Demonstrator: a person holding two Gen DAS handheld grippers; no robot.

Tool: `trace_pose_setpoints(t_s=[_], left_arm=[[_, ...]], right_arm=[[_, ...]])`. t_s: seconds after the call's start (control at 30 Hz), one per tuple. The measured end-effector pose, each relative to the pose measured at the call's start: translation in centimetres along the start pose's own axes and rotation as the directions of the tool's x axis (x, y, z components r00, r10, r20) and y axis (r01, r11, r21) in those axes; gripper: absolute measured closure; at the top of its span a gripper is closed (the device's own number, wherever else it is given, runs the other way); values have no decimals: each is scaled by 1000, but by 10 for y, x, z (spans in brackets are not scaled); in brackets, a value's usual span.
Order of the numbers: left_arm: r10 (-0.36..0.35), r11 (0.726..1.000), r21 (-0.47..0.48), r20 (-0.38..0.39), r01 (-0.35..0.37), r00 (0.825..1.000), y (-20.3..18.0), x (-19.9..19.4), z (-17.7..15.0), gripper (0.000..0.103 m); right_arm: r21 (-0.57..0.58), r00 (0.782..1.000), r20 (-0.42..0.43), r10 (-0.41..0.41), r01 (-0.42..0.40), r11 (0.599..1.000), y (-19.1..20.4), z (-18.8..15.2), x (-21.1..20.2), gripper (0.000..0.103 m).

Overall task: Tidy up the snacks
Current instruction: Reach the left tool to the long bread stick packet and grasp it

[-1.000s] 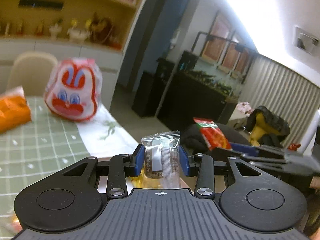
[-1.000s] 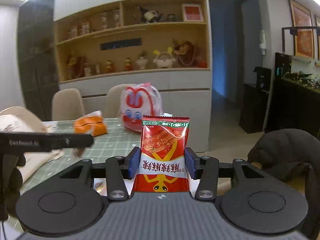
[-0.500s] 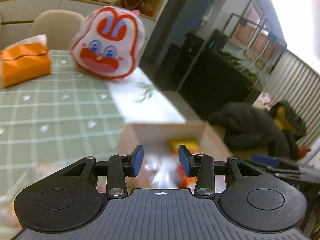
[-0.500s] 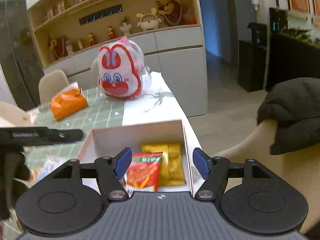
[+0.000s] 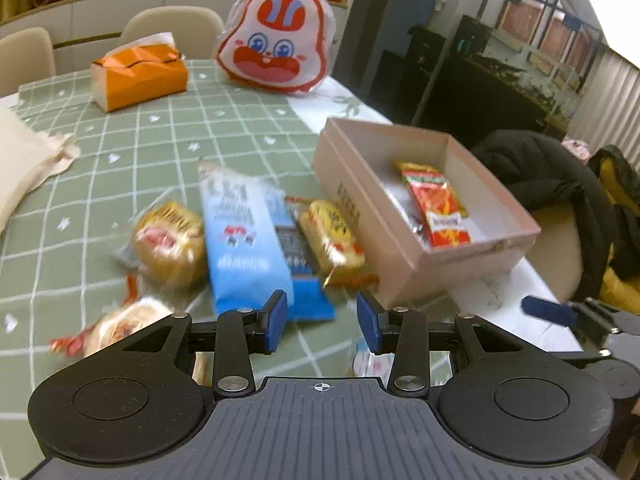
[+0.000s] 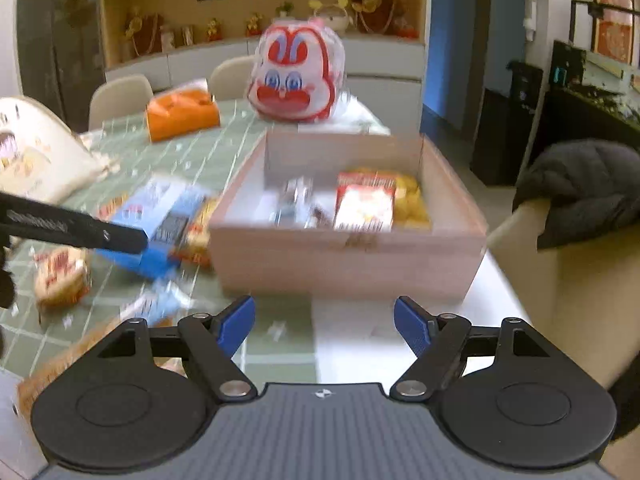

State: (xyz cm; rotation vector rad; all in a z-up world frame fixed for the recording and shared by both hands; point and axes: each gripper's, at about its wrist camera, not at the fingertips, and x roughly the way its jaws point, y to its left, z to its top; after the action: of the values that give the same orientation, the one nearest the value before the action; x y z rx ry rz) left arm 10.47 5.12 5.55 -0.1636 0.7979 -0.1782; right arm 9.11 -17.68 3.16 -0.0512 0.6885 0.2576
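Here, both my grippers are empty: the left gripper [image 5: 322, 322] has its jaws moderately apart above the tablecloth [image 5: 160, 136], just short of the box [image 5: 404, 256], and the right gripper [image 6: 324, 322] has its jaws spread wide in front of the box [image 6: 344, 256]. Inside the box lie a red packet [image 5: 438, 204], a clear packet [image 5: 400, 208] on its left, and a yellow packet [image 6: 412, 200] beneath; left of the box, on the tablecloth, rest a blue pack [image 5: 244, 236], a yellow-wrapped cake [image 5: 332, 236] touching the box wall, and a round cake [image 5: 168, 240] farther left. Beyond the box stand a rabbit bag [image 5: 276, 40] and an orange tissue pack [image 5: 140, 76].
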Motion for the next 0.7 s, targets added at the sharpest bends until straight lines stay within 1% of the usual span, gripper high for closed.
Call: trace_pose_setpoints(t_s=[0.03,0.1,0.17,0.2,0.27,0.33,0.4,0.47,0.57,0.7], left_arm=[[3,1000,12,-4,-3,1000,-3,-2,-1,59],[5,997,80,-16,-4,1000,-18,-10,-2,59],[-9,988,156,-10,11,1000,-34,-22,-4,59],[-28,985,171,-18,31,999,-38,-27,-3,59],[-71,984,162,-46,77,996,-42,-33,-1,59],[-121,983,128,-89,132,989,-41,-35,3,59],[-149,982,102,-101,159,984,-39,-35,7,59],[-152,982,95,-103,162,983,-39,-33,8,59],[-157,984,69,-130,167,979,-37,-28,7,59],[-156,983,79,-105,164,982,-43,-41,5,59]], right_arm=[[14,1000,-23,7,-7,1000,4,-4,4,26],[36,999,-43,21,-19,999,8,-9,10,26],[30,1000,-15,4,-3,1000,13,-13,12,25],[18,1000,3,-14,14,1000,15,-15,13,25],[10,1000,3,-27,27,1000,19,-19,18,25],[30,1000,-22,-19,20,999,18,-20,22,25],[47,999,-24,-32,33,998,15,-19,22,25],[58,999,-28,-43,44,997,12,-18,22,25],[78,998,-36,-57,60,995,8,-20,22,25],[90,998,-31,-47,50,995,6,-22,18,25]])
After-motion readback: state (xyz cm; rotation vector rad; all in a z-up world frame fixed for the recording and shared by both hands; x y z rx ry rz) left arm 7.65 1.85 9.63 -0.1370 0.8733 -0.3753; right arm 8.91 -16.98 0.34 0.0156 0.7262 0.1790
